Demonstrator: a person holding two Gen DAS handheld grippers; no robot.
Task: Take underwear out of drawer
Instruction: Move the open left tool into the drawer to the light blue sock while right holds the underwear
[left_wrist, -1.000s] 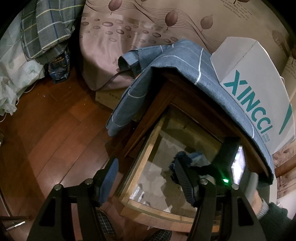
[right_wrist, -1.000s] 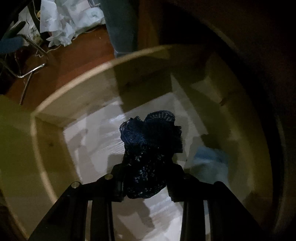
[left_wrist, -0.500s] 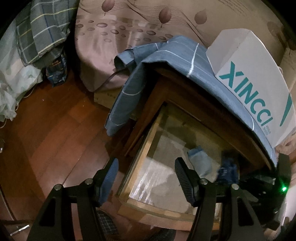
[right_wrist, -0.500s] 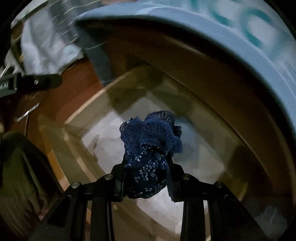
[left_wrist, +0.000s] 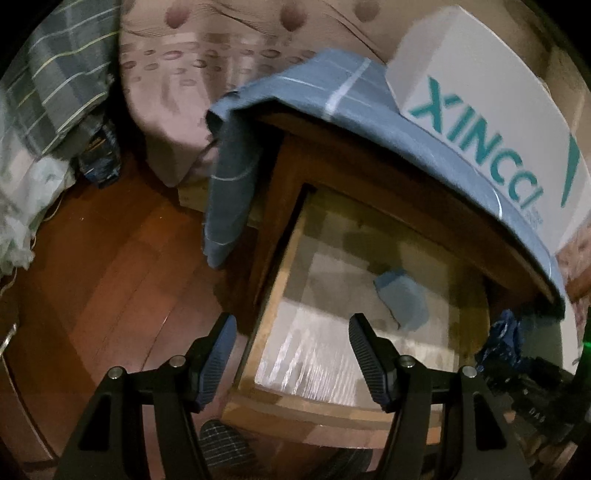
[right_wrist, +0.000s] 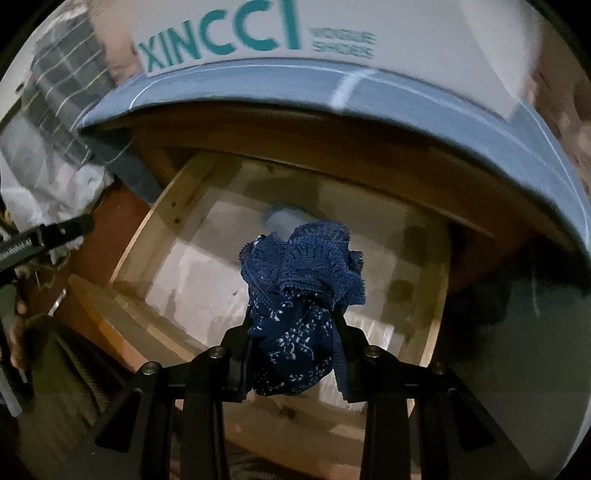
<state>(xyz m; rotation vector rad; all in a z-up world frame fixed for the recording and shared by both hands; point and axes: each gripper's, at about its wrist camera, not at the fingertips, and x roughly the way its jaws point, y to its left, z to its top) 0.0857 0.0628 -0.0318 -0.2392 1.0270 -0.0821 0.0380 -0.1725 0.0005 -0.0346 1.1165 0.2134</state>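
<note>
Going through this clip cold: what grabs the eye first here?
The bunched navy lace underwear, clamped in the right tongs above the open wooden drawer. Next, the white XINCCI box on the blue cloth draped over the cabinet top. A light blue item lies in the drawer; the left tongs are open.

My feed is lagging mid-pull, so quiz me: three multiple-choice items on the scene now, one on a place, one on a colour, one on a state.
1. Where does the white cardboard box with teal lettering sit?
A. on the blue striped cloth
B. inside the drawer
C. on the floor

2. What colour is the lace underwear?
A. red
B. dark blue
C. white

3. How is the left gripper?
A. shut on cloth
B. shut, holding nothing
C. open, holding nothing

Key: 1 A, the blue striped cloth lies under it; 2 B, navy lace pinched in the right gripper; 3 C, its fingers stand apart over the open wooden drawer.
</note>
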